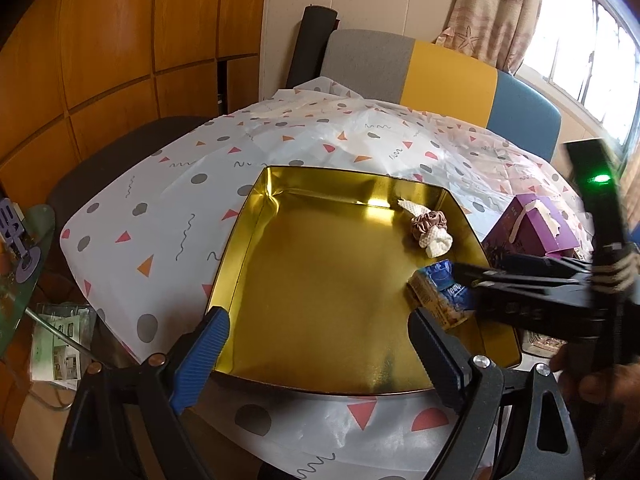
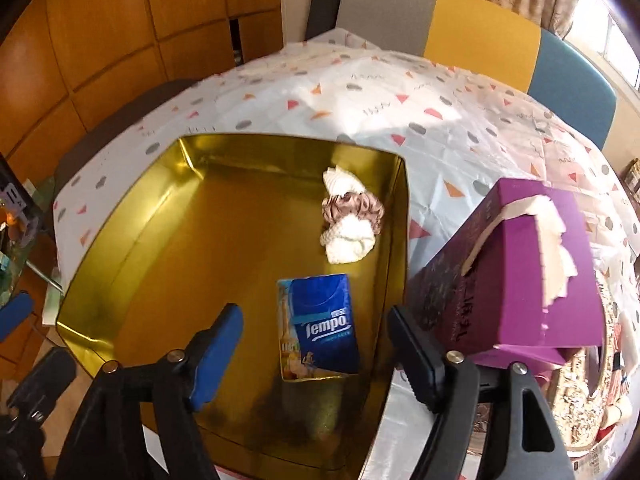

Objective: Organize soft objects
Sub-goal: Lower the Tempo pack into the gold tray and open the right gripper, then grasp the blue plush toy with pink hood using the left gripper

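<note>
A gold tin [image 1: 256, 240] [image 2: 120, 216] lies open on the patterned tablecloth. On its floor, by the right wall, lies a blue Tempo tissue pack [image 2: 320, 328] [image 1: 436, 296]. My right gripper [image 2: 316, 360] [image 1: 470, 286] stands open around the pack, and its pads do not press on it. Farther back in the tin sits a pink scrunchie around a white cloth [image 2: 352, 216] [image 1: 430, 228]. My left gripper [image 1: 320, 360] is open and holds nothing, hovering over the tin's near edge.
A purple tissue box [image 2: 516, 280] [image 1: 532, 224] stands just right of the tin. A grey, yellow and blue chair back [image 1: 440, 72] rises behind the table. A glass side table [image 1: 24, 280] and wooden cabinets [image 1: 120, 40] are at the left.
</note>
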Available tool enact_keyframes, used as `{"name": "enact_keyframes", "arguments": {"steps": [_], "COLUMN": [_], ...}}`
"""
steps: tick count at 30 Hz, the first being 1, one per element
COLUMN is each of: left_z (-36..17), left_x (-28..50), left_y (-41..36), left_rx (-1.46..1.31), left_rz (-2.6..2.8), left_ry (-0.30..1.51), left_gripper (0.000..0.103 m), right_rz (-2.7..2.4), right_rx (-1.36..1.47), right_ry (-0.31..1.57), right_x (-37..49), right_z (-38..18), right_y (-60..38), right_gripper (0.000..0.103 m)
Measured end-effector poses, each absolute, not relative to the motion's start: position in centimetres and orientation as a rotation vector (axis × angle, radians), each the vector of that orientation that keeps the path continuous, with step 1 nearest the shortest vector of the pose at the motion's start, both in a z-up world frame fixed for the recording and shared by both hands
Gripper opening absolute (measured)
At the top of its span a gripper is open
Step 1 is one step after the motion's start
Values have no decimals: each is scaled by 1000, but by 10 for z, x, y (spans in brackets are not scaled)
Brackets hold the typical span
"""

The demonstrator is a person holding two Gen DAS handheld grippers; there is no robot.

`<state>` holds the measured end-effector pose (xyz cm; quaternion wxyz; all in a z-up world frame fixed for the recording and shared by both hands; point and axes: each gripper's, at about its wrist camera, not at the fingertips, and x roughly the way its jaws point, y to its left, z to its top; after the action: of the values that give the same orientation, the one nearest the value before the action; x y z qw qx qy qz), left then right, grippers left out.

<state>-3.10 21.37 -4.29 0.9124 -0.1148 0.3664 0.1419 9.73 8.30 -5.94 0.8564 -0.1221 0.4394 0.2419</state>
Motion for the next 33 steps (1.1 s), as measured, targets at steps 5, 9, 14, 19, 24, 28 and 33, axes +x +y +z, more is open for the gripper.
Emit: {"name": "enact_keyframes", "arguments": {"steps": [5,9,14,19,24,28,33], "left_z": [-47,-48,-43,-41,-40,-38,-32], "left_x": [-28,-27,-28,-27,-25,-22,-16], "left_y": [208,200,192,187,179,168,149], "left_rx": [-222,-199,-181,-168,-153,-137,-121], "left_rz": [287,276,267,255,216,173,86], "left_ry": [771,781,765,763,766,765,758], "left_gripper": [91,91,91,91,91,91,87], "right_rz": [523,496,466,428,361,257,77], "right_rx": [-202,-199,-180,-166,-131,-98,-10], "right_ry": [849,799,735,678,653,641,637], "right_x": [81,68,55,46,43,46,57], "right_z": [-39,-28,-18,-6,5,11,18], "right_y": [57,40,20,-9,-53,-103,-180], "right_gripper": [76,76,76,76,76,76,76]}}
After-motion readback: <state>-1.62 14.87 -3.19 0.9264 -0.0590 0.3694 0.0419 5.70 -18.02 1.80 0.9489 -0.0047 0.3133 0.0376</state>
